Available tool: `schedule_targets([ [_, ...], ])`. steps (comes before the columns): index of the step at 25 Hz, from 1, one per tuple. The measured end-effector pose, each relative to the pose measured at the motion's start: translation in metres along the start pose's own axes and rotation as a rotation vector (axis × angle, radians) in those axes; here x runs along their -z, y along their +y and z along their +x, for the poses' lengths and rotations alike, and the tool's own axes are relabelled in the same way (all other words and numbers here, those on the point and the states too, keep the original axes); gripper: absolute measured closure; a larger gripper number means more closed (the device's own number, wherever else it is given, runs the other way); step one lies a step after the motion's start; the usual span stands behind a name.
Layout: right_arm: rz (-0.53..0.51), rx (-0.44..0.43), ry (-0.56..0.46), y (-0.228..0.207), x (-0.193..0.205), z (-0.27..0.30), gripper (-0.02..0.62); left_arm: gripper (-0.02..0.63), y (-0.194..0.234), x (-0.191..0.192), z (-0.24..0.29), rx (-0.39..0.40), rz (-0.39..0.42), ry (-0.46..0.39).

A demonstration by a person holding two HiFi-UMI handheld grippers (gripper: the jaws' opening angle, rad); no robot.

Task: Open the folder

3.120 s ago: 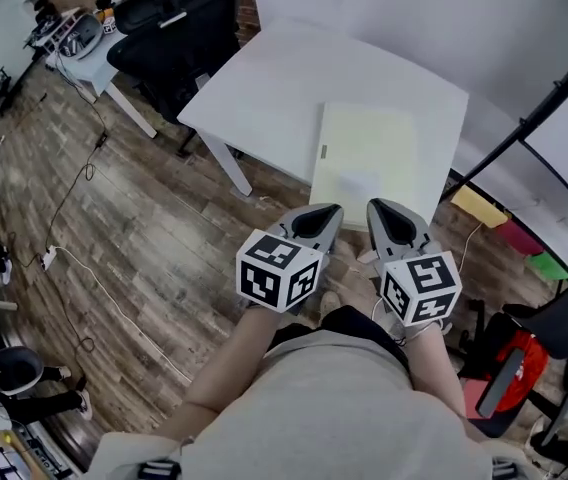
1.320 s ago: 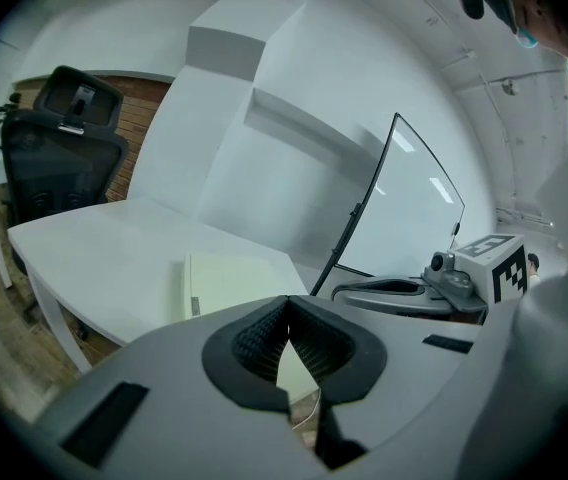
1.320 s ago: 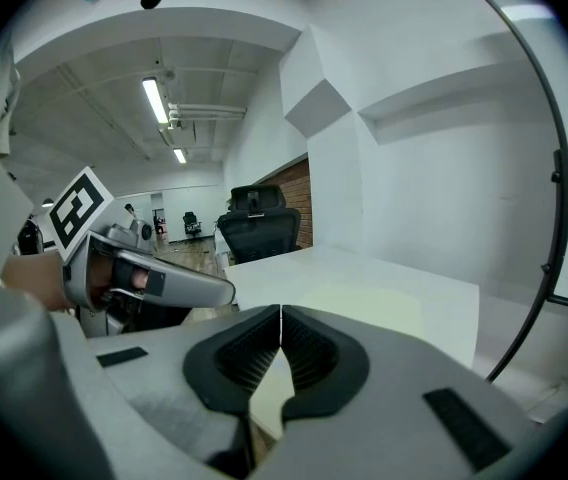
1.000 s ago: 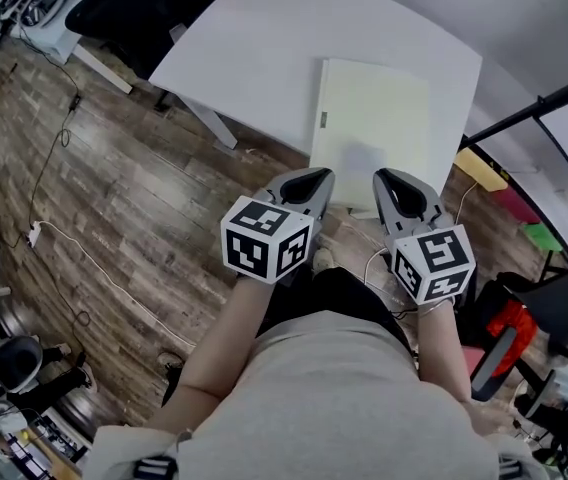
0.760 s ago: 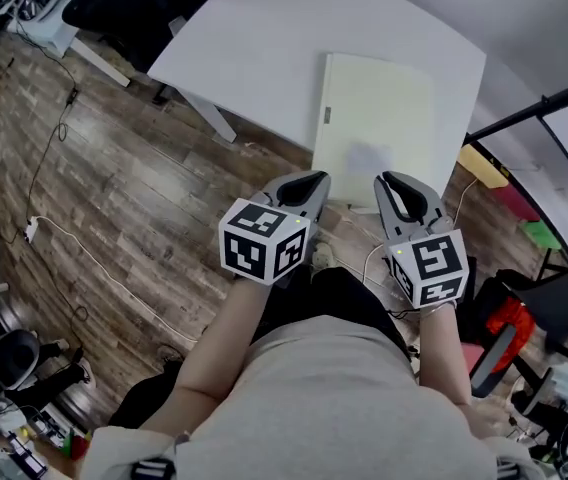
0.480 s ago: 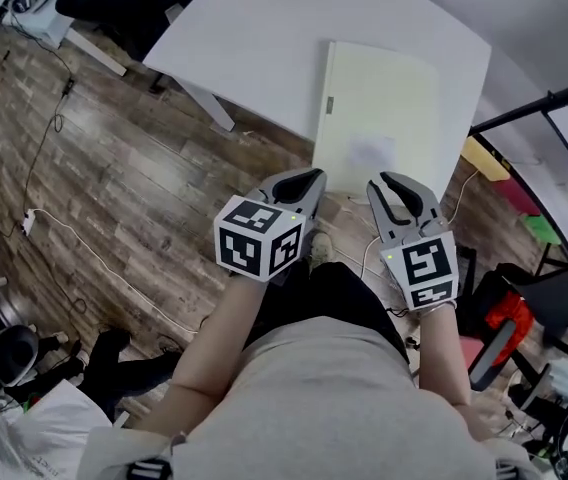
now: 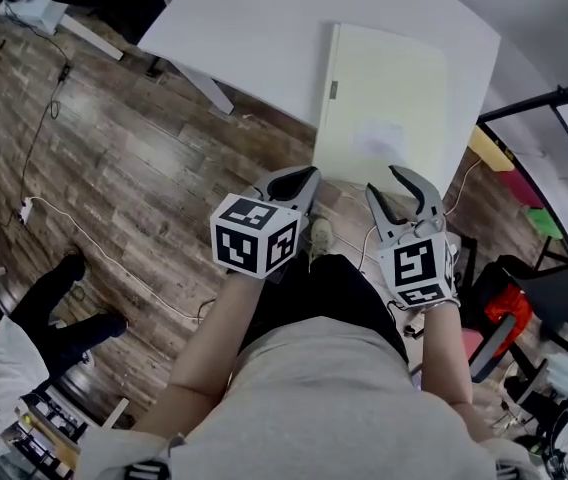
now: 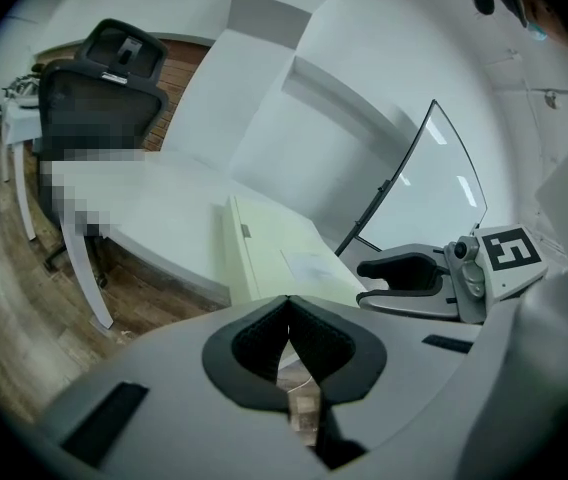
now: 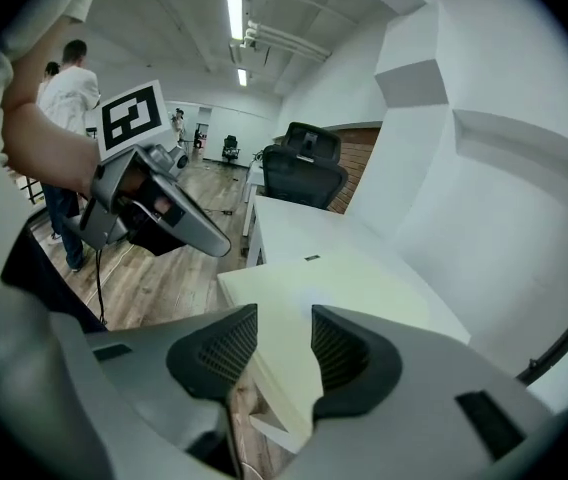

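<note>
The head view looks steeply down from overhead; each gripper view looks forward, close along its own jaws. All share the folder (image 7: 389, 103) ahead.

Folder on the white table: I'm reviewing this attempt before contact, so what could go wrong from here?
1. The folder lies flat at the table's near edge, held by nothing; a push could slide it off.
2. The right gripper, whose jaws have just been opening with nothing between them, may pinch the whole folder rather than the cover alone.
3. The left gripper is shut, so it could only press down, not grip.
</note>
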State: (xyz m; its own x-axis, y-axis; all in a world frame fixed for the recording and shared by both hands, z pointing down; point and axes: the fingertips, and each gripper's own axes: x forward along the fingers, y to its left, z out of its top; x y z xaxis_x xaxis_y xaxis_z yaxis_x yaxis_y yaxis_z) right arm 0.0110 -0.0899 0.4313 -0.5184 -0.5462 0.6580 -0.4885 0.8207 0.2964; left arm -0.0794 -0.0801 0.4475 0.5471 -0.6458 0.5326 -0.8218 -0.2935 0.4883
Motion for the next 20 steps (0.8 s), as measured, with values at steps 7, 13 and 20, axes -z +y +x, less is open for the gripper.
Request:
schedule_targets([
  [7, -0.129, 0.033, 0.065, 0.0, 0.018, 0.001, 0.417, 0.588, 0.011, 0.008, 0.004, -0.019, -0.027, 0.013],
  [13, -0.197, 0.053, 0.101, 0.003, 0.026, 0.003, 0.414, 0.588, 0.018, 0.014, 0.008, -0.03, -0.038, 0.025],
  [20, -0.275, 0.077, 0.144, 0.001, 0.039, 0.005, 0.413, 0.588, 0.027, 0.02, 0.011, -0.05, -0.057, 0.035],
])
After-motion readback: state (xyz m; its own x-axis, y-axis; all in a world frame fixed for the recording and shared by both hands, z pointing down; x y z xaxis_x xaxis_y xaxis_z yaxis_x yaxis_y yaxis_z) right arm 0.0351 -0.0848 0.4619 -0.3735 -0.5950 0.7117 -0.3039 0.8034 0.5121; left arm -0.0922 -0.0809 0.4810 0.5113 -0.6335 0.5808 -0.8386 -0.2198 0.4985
